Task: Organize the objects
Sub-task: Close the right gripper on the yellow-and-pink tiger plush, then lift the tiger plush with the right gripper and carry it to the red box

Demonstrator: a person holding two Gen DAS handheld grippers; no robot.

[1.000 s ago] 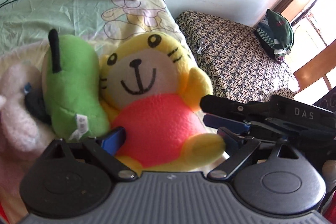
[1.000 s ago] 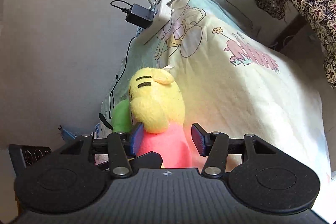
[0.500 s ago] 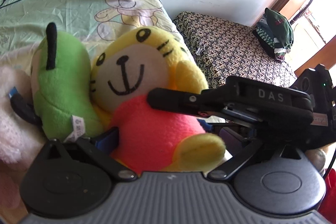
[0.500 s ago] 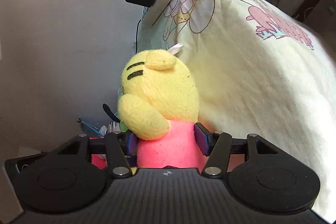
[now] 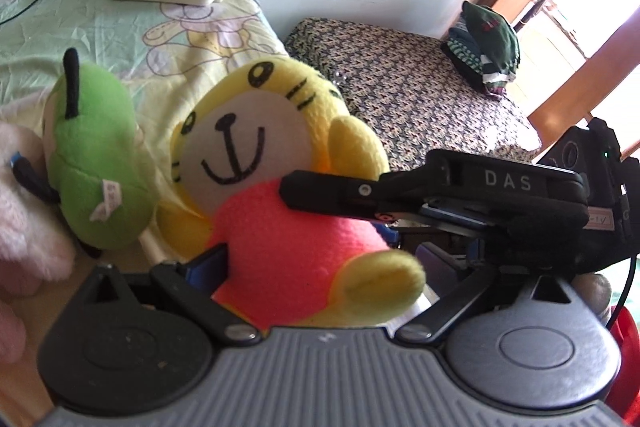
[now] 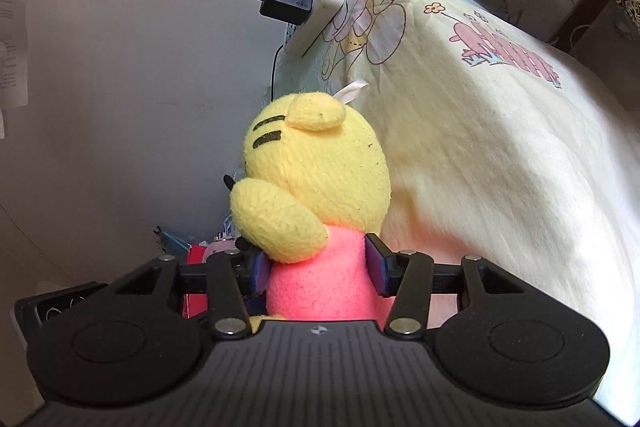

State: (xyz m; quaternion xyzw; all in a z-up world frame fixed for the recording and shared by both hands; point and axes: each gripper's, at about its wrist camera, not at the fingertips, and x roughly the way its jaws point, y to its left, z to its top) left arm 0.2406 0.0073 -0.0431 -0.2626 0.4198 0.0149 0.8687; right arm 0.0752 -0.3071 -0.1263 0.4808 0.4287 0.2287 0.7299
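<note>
The yellow tiger plush (image 5: 256, 163) sat on the pale bedsheet (image 5: 132, 27), touching the green plush (image 5: 96, 163). Your right gripper (image 6: 318, 273) pinched its pink body from both sides; your left gripper (image 5: 320, 267) straddled it, jaws wide apart.

A soft plush tiger (image 5: 256, 163) has a yellow head with black stripes, a white face and a pink body; the plush pear-shaped toy (image 5: 96, 163) is green with a black stalk; the bed sheet (image 6: 500, 155) is pale yellow with cartoon prints; a neighbouring cloth (image 5: 420, 99) carries a dark floral pattern.
</note>
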